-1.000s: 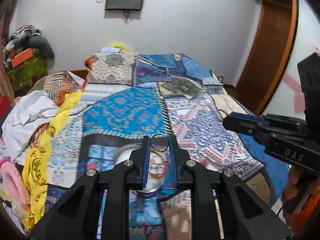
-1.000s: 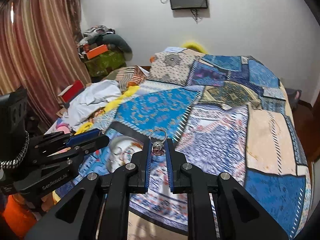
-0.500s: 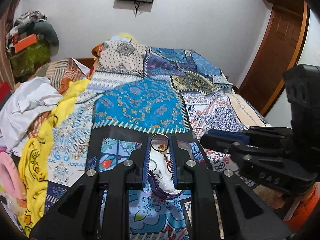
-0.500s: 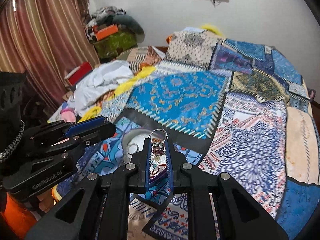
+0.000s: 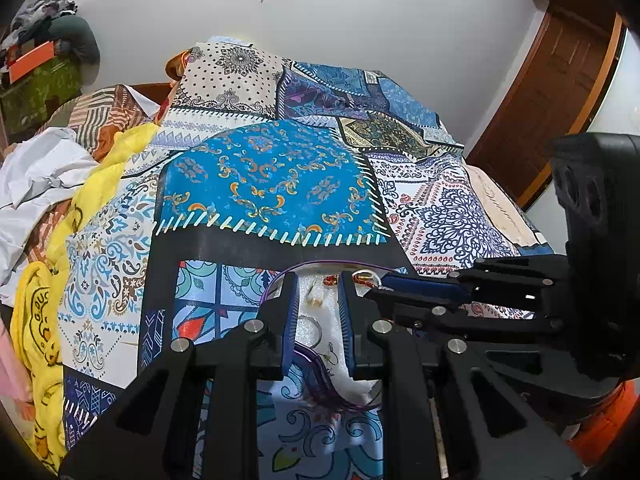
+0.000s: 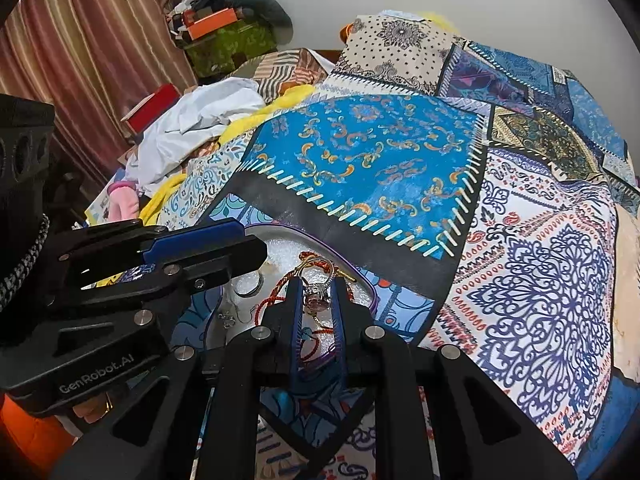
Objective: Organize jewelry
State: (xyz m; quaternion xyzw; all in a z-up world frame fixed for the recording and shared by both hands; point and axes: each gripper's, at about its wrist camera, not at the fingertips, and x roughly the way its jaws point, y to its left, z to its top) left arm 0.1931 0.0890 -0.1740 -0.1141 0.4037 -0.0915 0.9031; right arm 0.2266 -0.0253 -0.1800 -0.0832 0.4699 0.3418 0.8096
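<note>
Patchwork bedspread (image 6: 372, 160) carries a purple-rimmed tray (image 6: 362, 276) of jewelry. Right gripper (image 6: 318, 300), jaws pinching a stone-set ring (image 6: 316, 294), over it. Left gripper (image 5: 318, 308), "GenRobot.AI", jaws narrow, nothing visibly between. Curtain (image 6: 80, 40) beyond.

Black left tool (image 5: 318, 284) and right tool (image 6: 316, 284), blue pads, silver screws, "GenRobot.AI" lettering

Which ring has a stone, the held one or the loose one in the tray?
The ring pinched in the right gripper carries the stone; the loose ring on the tray foam is a plain band.
</note>
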